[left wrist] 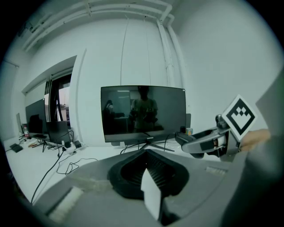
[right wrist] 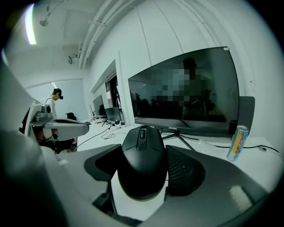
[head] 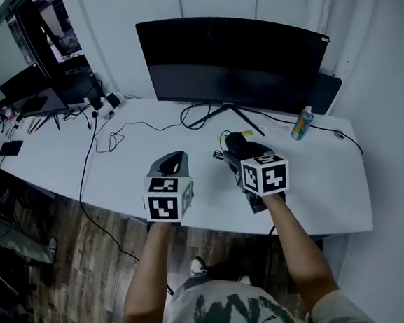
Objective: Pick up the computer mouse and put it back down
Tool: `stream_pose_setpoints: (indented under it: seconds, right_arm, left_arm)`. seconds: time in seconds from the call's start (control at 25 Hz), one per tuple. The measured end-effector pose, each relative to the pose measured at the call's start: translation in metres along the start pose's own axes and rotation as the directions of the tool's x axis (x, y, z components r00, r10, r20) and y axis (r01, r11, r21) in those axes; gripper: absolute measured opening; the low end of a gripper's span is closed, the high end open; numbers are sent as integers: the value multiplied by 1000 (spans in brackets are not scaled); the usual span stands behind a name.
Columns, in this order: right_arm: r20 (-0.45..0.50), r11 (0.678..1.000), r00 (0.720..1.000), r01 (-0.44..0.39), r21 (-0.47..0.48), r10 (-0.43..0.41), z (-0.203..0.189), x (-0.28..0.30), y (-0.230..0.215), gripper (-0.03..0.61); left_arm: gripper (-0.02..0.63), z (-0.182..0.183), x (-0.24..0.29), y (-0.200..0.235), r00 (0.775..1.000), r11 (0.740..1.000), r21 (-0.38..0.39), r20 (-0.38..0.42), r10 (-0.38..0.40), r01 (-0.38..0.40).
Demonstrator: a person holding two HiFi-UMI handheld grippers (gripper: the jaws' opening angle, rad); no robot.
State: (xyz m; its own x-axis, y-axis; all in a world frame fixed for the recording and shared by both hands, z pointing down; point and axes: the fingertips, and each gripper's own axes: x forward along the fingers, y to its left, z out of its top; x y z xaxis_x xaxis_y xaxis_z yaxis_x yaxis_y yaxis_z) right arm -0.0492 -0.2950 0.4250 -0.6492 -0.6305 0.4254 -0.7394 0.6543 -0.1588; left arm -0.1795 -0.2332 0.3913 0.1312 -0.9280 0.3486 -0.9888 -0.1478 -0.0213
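Head view: mouse [head: 237,141] is held in the right tool [head: 237,148] above the desk [head: 331,195], left tool [head: 176,158] beside it. Left gripper view: jaws clenched, nothing held. Right gripper view: mouse clamped between the pads [right wrist: 184,170]; lift judged done, lowering and release required next.

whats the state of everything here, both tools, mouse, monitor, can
left tool, shut, nothing in it
right tool, shut on the computer mouse
computer mouse, gripped by its sides, buttons up
monitor, upright, screen dark
can, upright on the desk
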Motion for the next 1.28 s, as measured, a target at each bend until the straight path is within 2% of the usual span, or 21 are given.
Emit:
stream_pose_setpoints:
  seconds: [0.48,0.88,1.28]
  right_arm:
    - [-91,999,995,-34,18,36,-41,50,41,308]
    - [-166,999,986,-24,36,30,-78,80,55,308]
    - [-270,999,963,-1,38,11,-124,107,57,308]
  left_arm:
    - [5,-34,-9,42,999,1000,-22,-46,12,-13]
    - [5,-59,6,58,995,999,-33,-90,-37,34]
    - [5,-83,23,72,989,997,-40,-130,-74,69]
